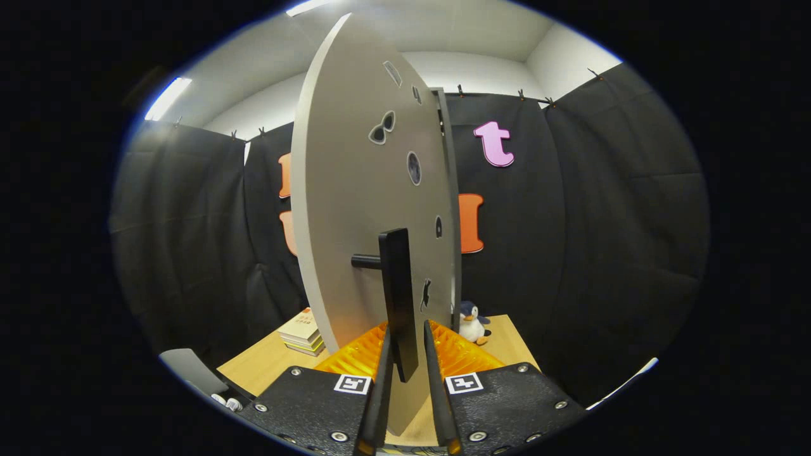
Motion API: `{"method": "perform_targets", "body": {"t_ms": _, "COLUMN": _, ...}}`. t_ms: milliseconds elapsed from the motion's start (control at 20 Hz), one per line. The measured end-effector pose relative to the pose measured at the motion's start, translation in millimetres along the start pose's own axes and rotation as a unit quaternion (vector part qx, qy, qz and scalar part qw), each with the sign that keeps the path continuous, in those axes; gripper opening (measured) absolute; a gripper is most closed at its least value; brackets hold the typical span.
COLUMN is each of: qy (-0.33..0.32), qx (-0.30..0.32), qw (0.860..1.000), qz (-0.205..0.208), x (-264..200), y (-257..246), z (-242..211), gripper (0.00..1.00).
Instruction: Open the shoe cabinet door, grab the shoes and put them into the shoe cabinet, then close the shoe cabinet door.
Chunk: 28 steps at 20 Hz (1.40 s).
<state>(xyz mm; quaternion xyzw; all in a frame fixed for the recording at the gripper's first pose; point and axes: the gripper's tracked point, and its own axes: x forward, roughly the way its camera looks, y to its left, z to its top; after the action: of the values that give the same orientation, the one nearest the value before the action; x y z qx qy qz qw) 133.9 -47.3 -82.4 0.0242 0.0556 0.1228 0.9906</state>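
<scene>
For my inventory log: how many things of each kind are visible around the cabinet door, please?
Cabinet door: 1
Door handle, between the gripper fingers: 1
Stack of books: 1
Penguin toy: 1
Total: 4

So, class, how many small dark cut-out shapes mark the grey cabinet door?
6 small dark cut-out shapes: four above the black handle, two beside it; others may be hidden.
</scene>
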Motion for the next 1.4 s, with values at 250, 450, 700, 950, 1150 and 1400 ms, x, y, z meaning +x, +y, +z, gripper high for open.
{"method": "perform_targets", "body": {"t_ms": 250, "qy": -0.001, "qx": -0.011, "qw": 1.0, "qz": -0.027, "x": -12.2, "y": -25.7, "z": -3.1, "gripper": 0.29}}
{"method": "perform_targets", "body": {"t_ms": 450, "qy": -0.003, "qx": -0.022, "qw": 0.997, "qz": -0.073, "x": -20.0, "y": -52.9, "z": -1.6, "gripper": 0.24}}
{"method": "perform_targets", "body": {"t_ms": 700, "qy": -0.002, "qx": -0.009, "qw": 0.991, "qz": -0.133, "x": -34.5, "y": -84.7, "z": -5.8, "gripper": 0.23}}
{"method": "perform_targets", "body": {"t_ms": 950, "qy": 0.01, "qx": 0.018, "qw": 0.987, "qz": -0.157, "x": -43.6, "y": -78.9, "z": -16.2, "gripper": 0.22}}
{"method": "perform_targets", "body": {"t_ms": 1150, "qy": 0.019, "qx": 0.009, "qw": 0.984, "qz": -0.177, "x": -55.4, "y": -57.1, "z": -25.4, "gripper": 0.23}}
{"method": "perform_targets", "body": {"t_ms": 1400, "qy": 0.041, "qx": 0.004, "qw": 0.988, "qz": -0.146, "x": -48.5, "y": 15.2, "z": -47.6, "gripper": 0.35}}
